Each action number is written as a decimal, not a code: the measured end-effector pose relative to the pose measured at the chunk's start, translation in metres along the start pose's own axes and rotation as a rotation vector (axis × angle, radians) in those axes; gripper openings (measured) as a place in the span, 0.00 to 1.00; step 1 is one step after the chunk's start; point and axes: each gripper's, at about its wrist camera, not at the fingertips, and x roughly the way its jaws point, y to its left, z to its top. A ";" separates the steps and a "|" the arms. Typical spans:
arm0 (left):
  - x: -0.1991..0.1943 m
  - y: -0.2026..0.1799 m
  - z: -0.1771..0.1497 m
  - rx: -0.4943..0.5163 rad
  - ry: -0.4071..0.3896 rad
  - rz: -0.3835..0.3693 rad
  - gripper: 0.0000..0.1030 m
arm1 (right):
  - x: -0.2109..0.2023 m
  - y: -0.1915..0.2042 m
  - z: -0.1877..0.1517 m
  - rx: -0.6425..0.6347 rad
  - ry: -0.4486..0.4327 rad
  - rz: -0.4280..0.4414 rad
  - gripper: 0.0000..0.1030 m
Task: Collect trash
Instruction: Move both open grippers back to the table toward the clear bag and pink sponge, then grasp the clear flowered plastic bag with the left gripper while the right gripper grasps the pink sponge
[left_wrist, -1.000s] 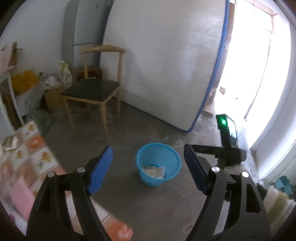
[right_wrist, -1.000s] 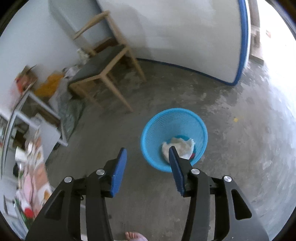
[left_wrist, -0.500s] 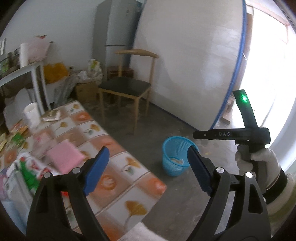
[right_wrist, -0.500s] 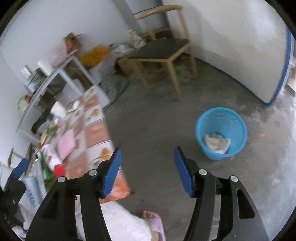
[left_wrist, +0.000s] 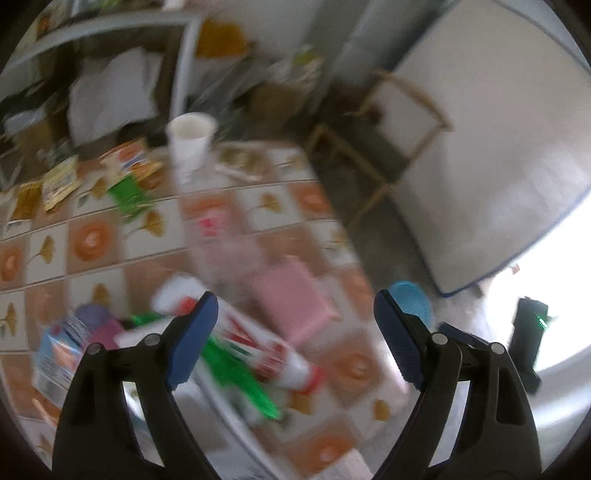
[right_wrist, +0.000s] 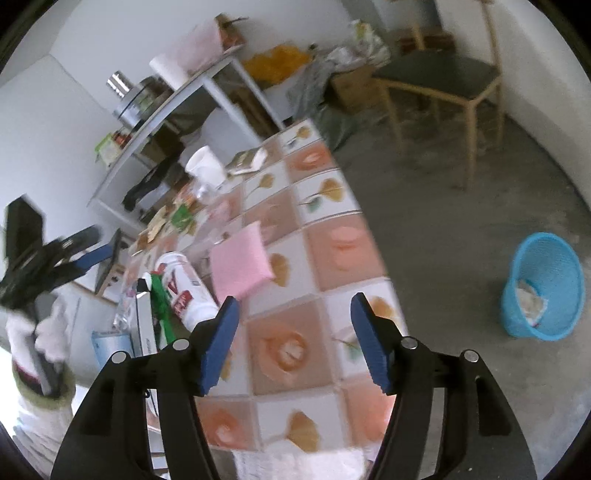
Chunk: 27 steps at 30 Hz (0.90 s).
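Grippers hang spread and empty over a cluttered table (right_wrist: 325, 236), nothing between the jaws of either: the left gripper (left_wrist: 295, 345) stands wide above a white bottle (left_wrist: 258, 354) lying on its side, while the right gripper (right_wrist: 293, 341), whose jaws have just been opening, points at bare tablecloth near the table's edge. Judging by that pose, both tools are readied for a pickup rather than carrying anything. Trash awaits on the cloth, printed with orange flowers and ginkgo leaves: snack wrappers (left_wrist: 59, 182), a green packet (left_wrist: 129, 192), a paper cup (right_wrist: 205, 168) and a pink cloth (right_wrist: 240, 258), all blurred in the left view. The blue bin (right_wrist: 543, 286), with crumpled paper already inside, sits on the concrete floor, well apart from the table, so each item likely means a trip across. A wooden chair (right_wrist: 443, 77), a cluttered shelf (right_wrist: 166, 99) and a leaning white board (left_wrist: 480, 166) crowd the room beyond.
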 end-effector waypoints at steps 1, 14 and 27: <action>0.011 0.010 0.009 -0.021 0.030 0.022 0.80 | 0.013 0.004 0.005 0.001 0.020 0.018 0.60; 0.141 0.064 0.064 -0.245 0.316 0.096 0.78 | 0.140 0.047 0.033 -0.098 0.225 -0.043 0.60; 0.198 0.074 0.076 -0.253 0.418 0.210 0.78 | 0.166 0.058 0.047 -0.185 0.260 -0.014 0.60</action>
